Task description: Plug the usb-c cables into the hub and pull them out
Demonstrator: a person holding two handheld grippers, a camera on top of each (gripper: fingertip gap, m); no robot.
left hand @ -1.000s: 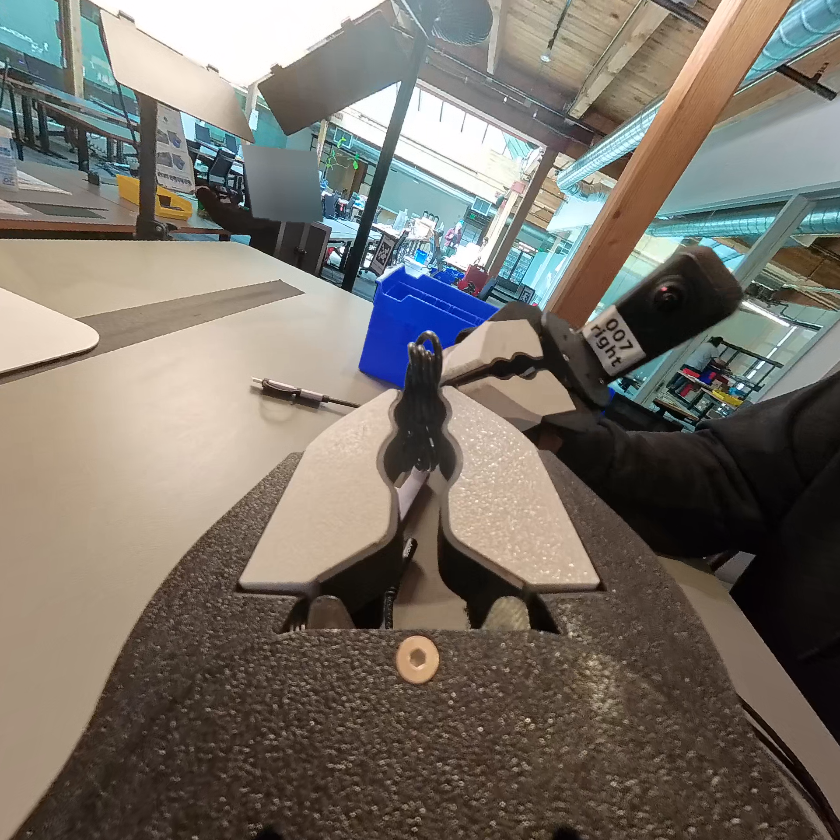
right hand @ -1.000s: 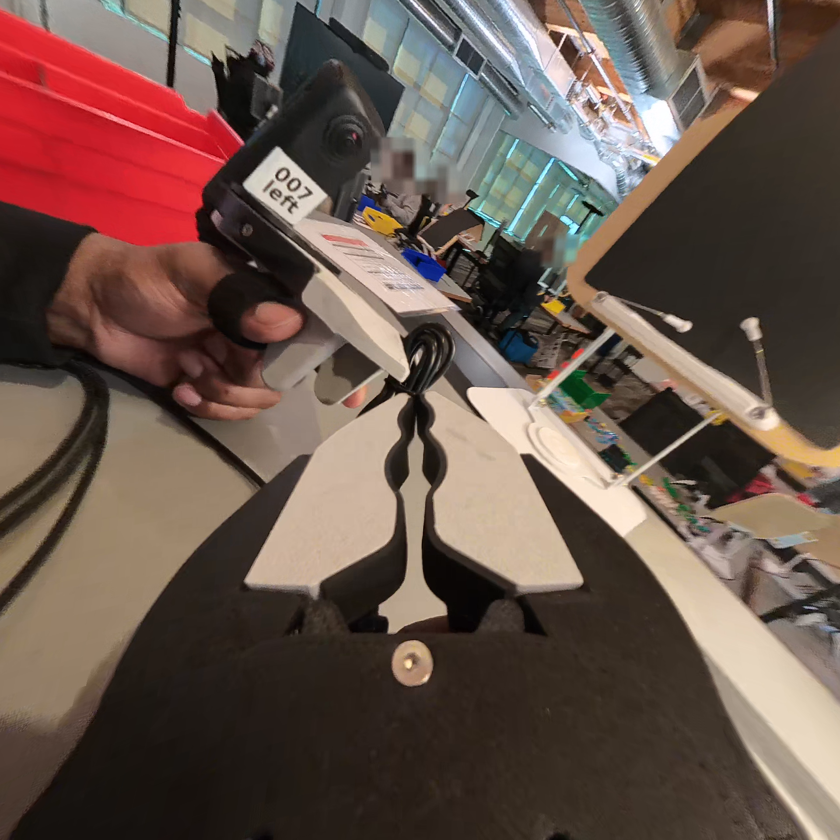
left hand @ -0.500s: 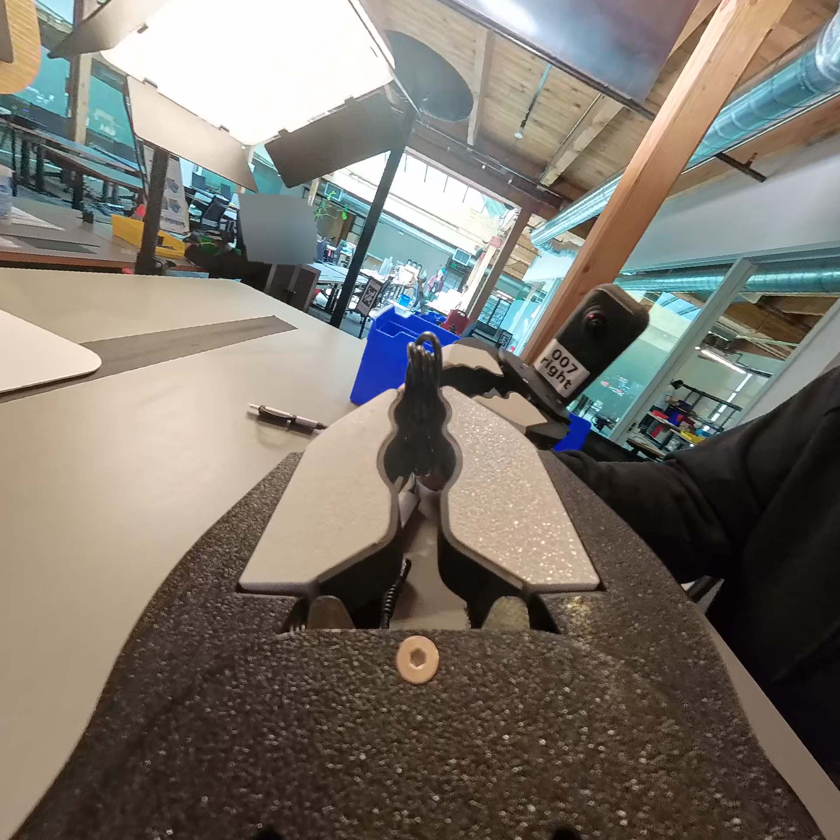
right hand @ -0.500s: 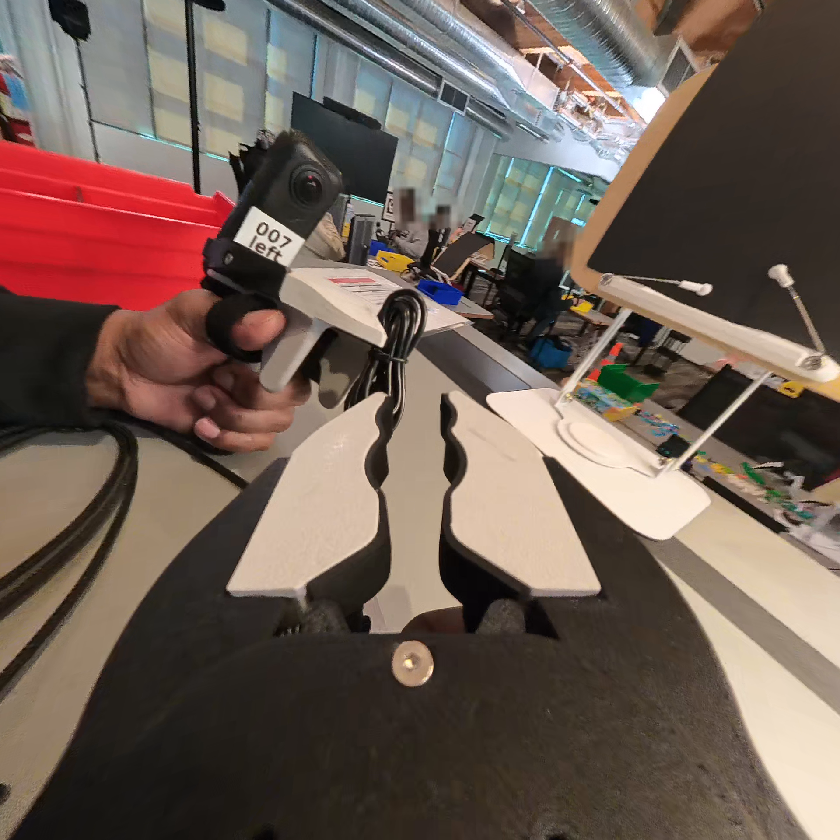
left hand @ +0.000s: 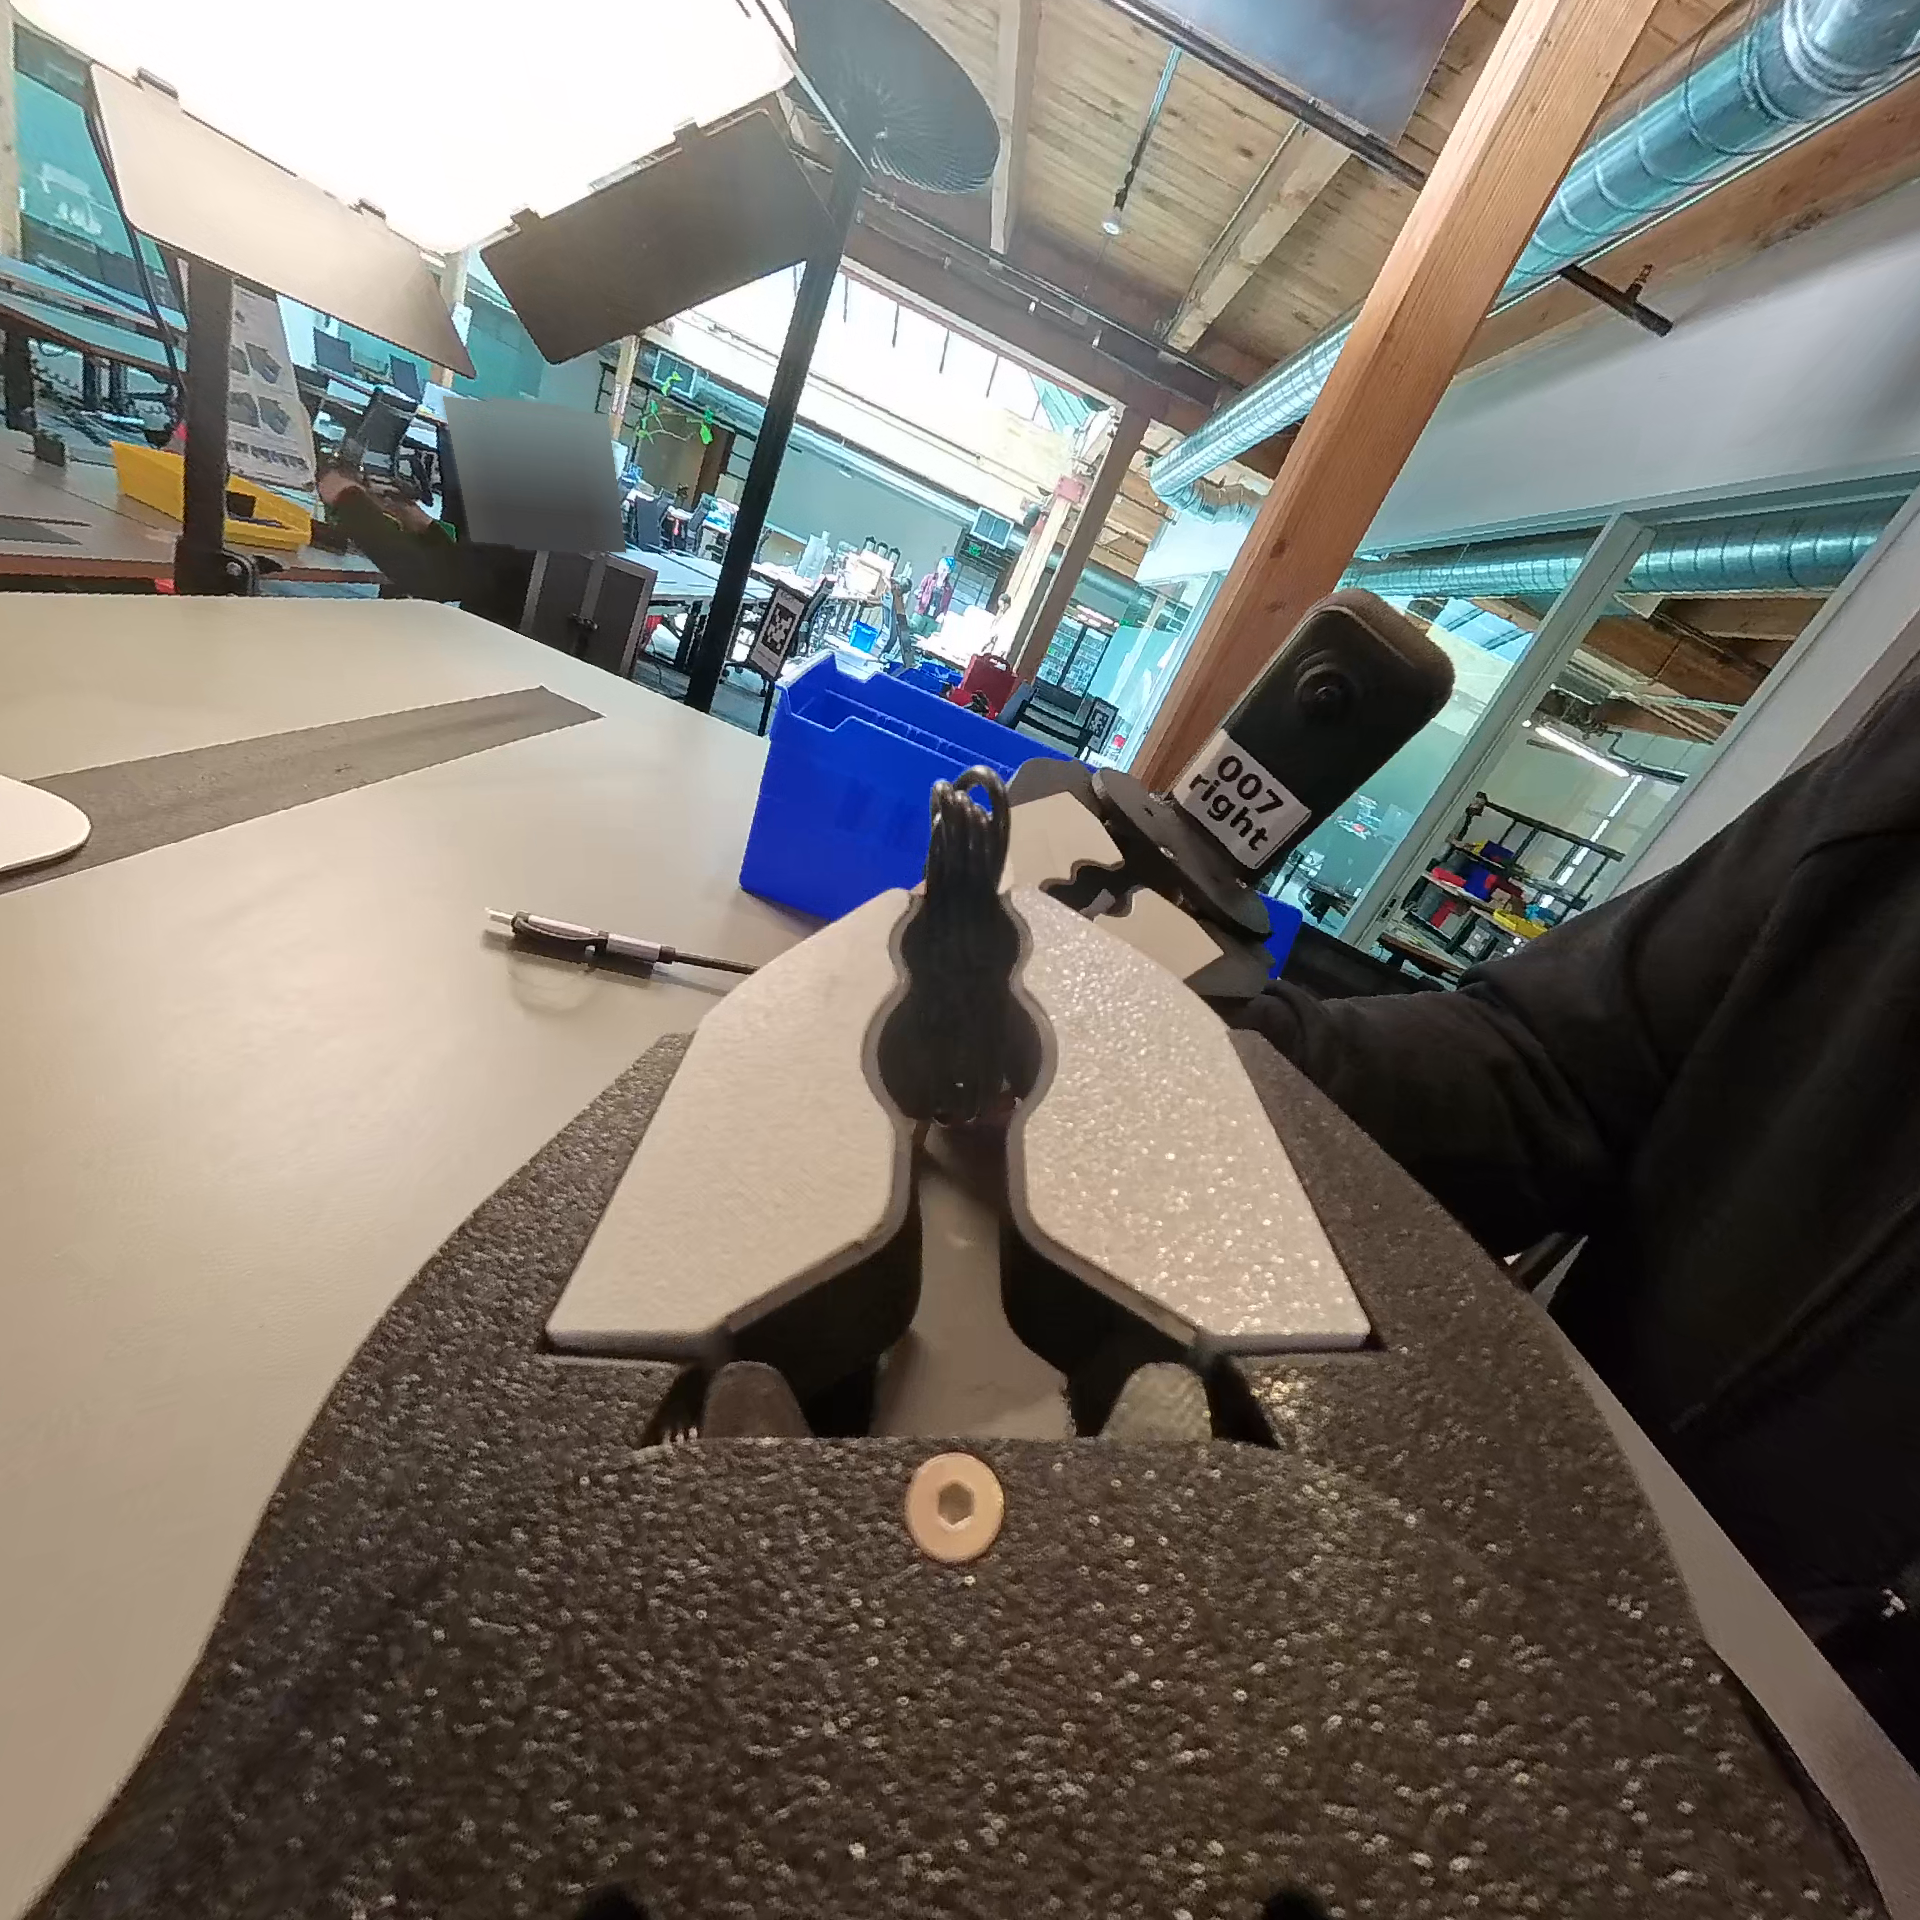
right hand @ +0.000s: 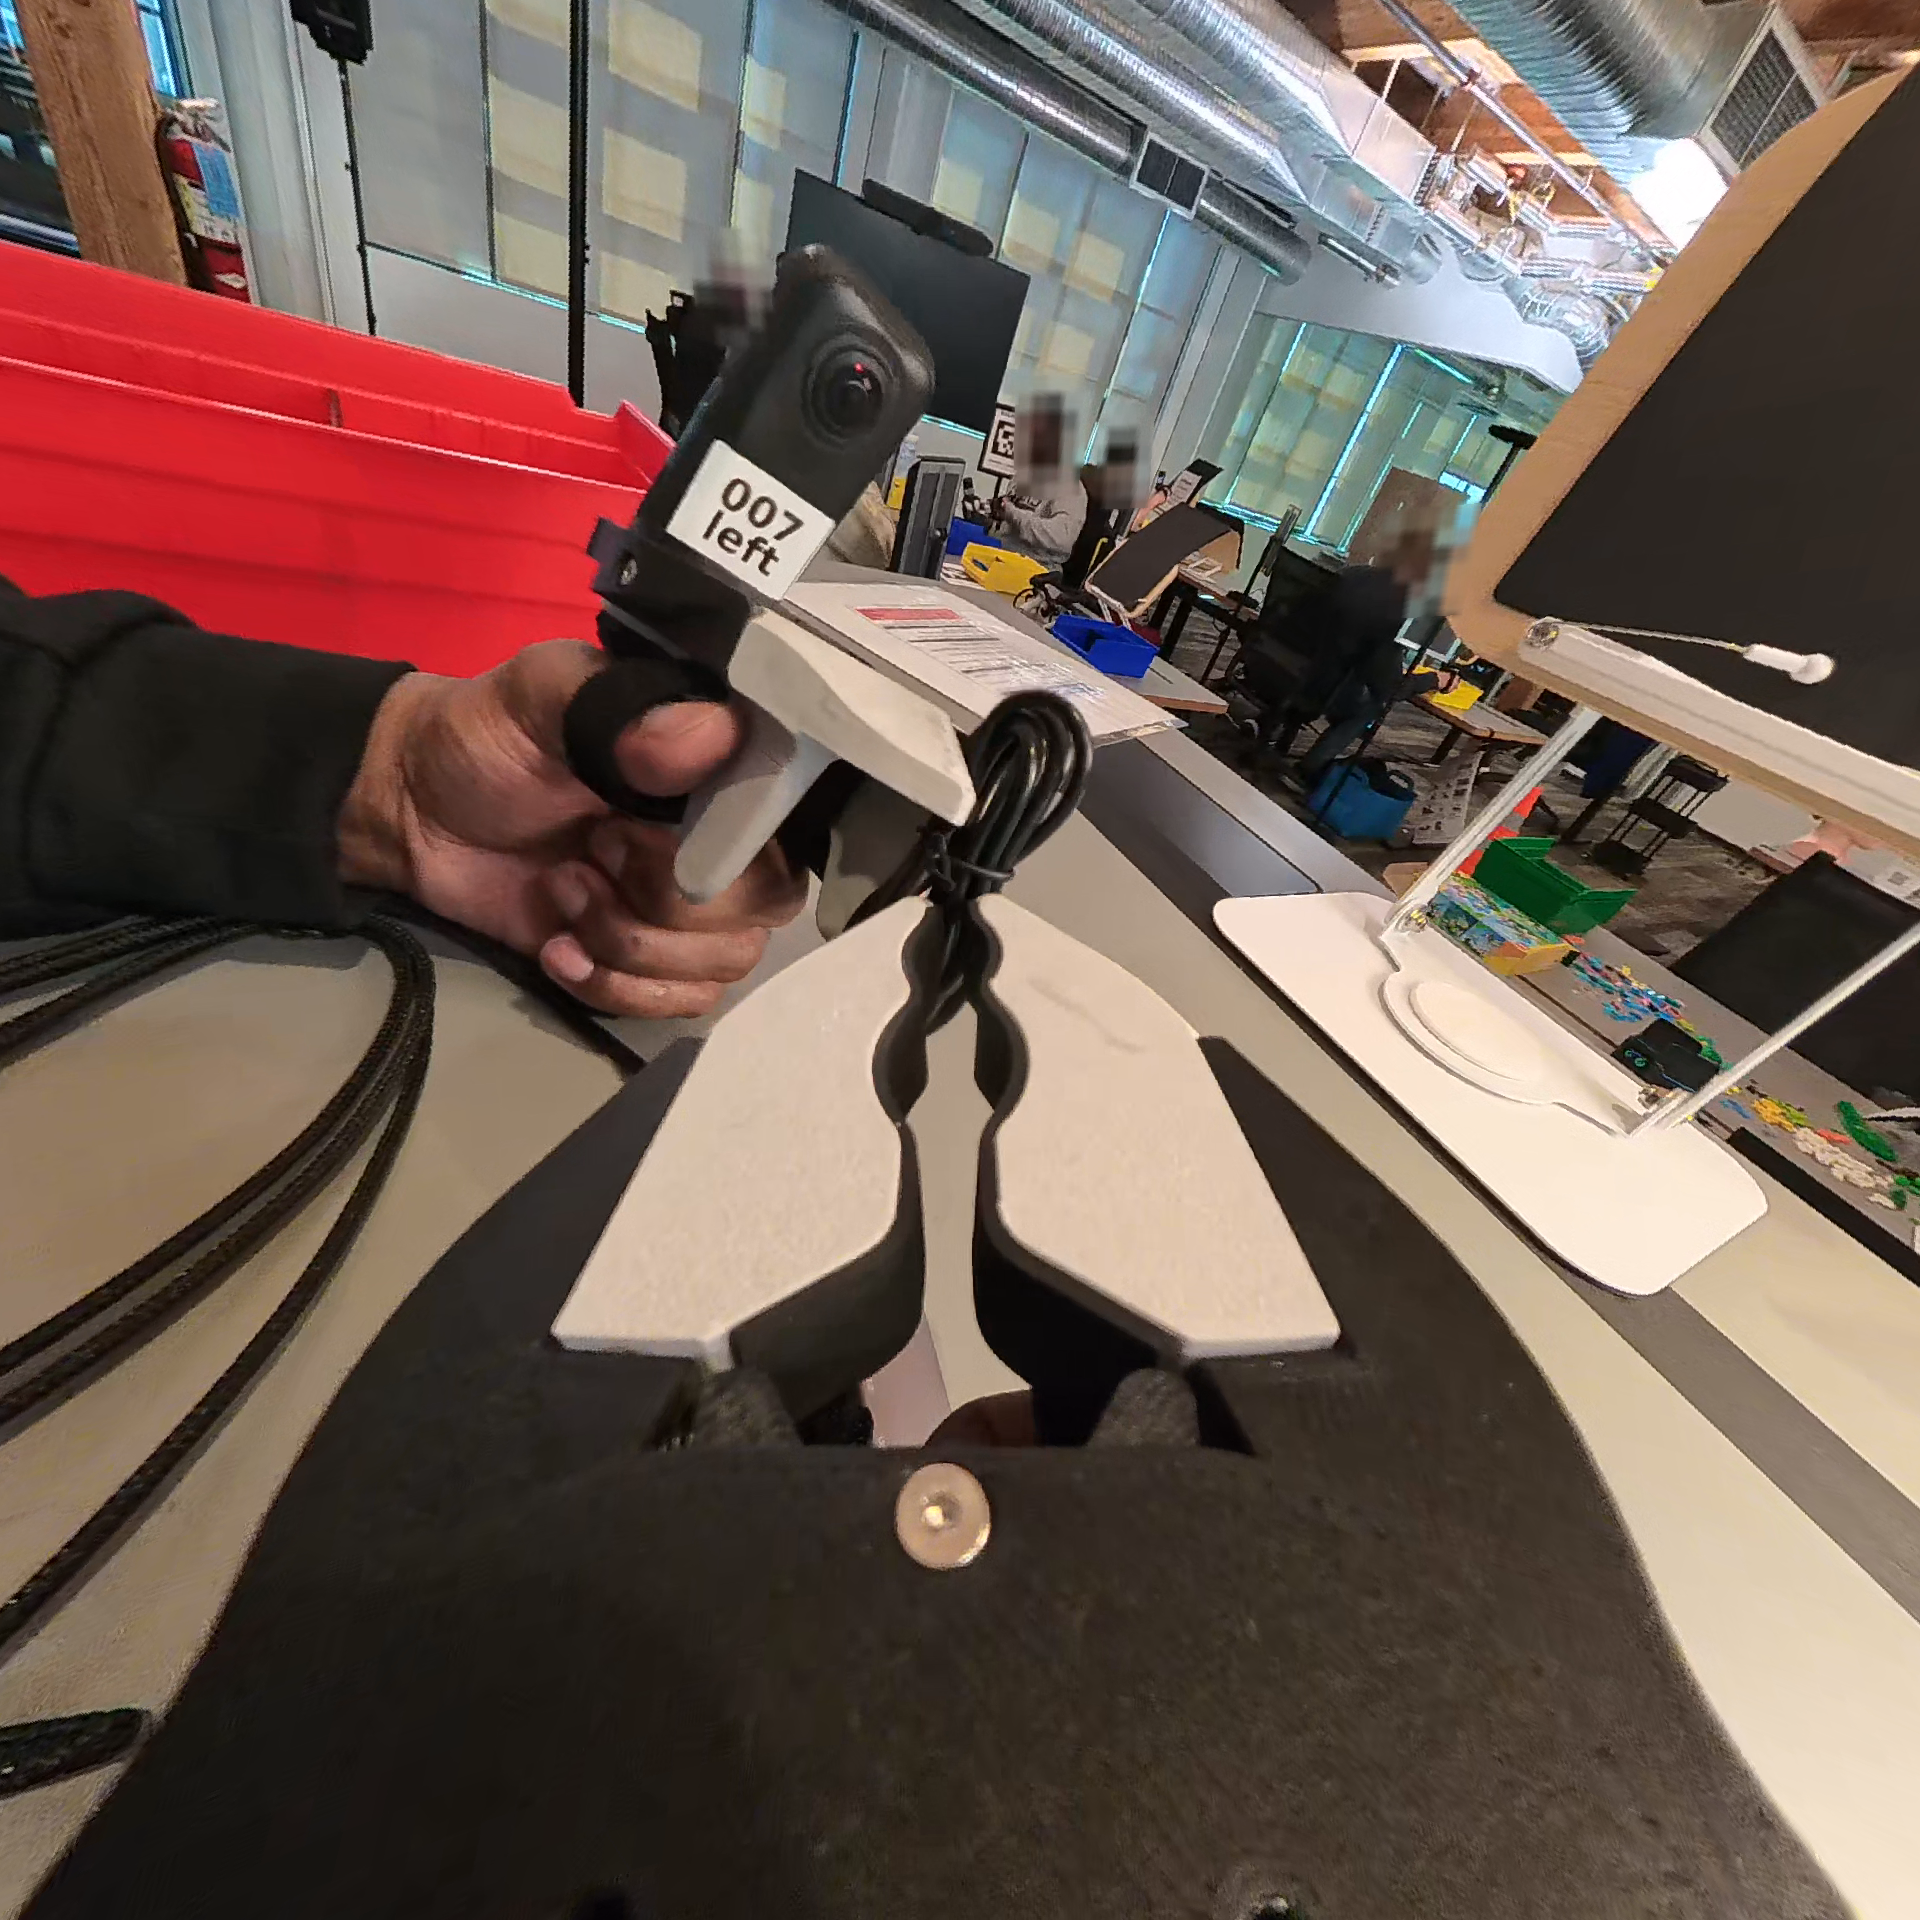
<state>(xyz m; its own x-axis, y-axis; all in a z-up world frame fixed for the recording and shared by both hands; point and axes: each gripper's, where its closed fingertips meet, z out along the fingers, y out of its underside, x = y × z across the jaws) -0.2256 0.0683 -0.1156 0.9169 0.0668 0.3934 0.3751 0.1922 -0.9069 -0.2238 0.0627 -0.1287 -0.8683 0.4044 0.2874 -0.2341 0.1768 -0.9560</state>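
A bundle of black USB-C cable (left hand: 961, 997), tied with a thin wire, is pinched in my left gripper (left hand: 964, 935), which is shut on it. Its loop sticks up above the fingertips. In the right wrist view the same bundle (right hand: 1023, 769) hangs from the left gripper (right hand: 914, 831). Its lower part runs between the fingers of my right gripper (right hand: 951, 920), which are closed on it. The right gripper (left hand: 1081, 894) shows just behind the bundle in the left wrist view. A small dark grey hub (left hand: 582, 935) with a thin lead lies on the grey table (left hand: 260, 1091), ahead to the left.
A blue bin (left hand: 852, 790) stands behind the hub. Red bins (right hand: 312, 468) stand behind the left hand. Thick black braided cables (right hand: 260, 1143) lie on the table at the left. A white lamp base (right hand: 1507, 1091) with a slanted light panel stands to the right. My two grippers' fingertips are within a few centimetres of each other.
Half a second ago my right gripper was open, just short of the bundle; now it has closed on it. The left gripper has kept its hold.
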